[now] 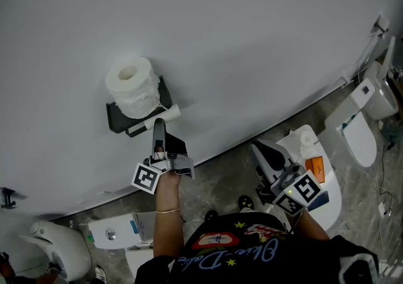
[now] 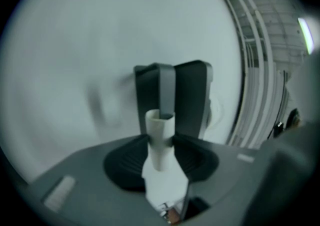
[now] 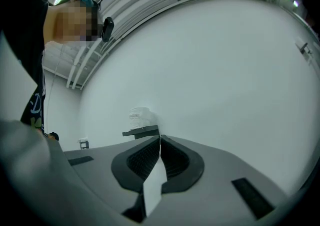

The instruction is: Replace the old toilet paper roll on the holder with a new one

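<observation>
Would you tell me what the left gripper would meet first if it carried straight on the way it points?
Most likely the black holder on the wall, directly behind the cardboard tube that the left gripper grips; depth is unclear.

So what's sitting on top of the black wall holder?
A full white roll stands on the holder, core hole visible. The roll covers the shelf beneath it. The left gripper grips a cardboard tube just below.

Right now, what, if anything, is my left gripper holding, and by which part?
The pale empty cardboard tube, pinched by its side walls partway along, between the jaws of the left gripper; one open end sticks out past them.
</observation>
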Available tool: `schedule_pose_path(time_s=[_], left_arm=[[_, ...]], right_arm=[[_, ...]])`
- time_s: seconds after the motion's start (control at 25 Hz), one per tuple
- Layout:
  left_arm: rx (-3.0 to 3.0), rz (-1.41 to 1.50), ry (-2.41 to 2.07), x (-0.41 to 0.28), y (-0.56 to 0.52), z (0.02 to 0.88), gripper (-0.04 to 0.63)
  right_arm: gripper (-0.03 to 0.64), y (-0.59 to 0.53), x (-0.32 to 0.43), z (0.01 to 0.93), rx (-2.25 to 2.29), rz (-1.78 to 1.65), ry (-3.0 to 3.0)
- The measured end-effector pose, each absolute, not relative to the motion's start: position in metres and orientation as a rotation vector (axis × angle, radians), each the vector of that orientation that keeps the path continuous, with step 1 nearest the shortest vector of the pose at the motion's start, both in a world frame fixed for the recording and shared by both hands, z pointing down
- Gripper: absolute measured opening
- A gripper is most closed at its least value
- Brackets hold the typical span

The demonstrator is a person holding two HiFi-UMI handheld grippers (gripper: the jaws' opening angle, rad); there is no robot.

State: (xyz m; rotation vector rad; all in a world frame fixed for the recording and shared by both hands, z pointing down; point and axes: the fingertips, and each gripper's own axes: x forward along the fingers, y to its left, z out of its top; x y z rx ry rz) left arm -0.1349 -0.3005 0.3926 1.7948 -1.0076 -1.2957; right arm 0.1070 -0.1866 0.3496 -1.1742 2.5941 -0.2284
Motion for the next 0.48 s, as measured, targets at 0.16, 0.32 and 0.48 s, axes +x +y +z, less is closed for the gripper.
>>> schedule_pose_path(time_s=[0.16, 0.32, 0.48], left_arm=[[1.827, -1.25, -0.927, -0.099, -0.306, 0.391, 0.153], [1.861, -1.175, -0.868, -0.06, -0.306, 0.392, 0.153], [1.978, -1.025, -0.938, -0.036, -0.292, 0.391, 0.153]], right_arm=[[0.015, -0.183, 0.13, 0.356, -1.257, -0.222, 2.568], [0.015, -0.18, 0.147, 0.355, -1.296, -0.226, 2.535], [0.014, -0.18, 0.152, 0.356, -1.306, -0.236, 2.529]])
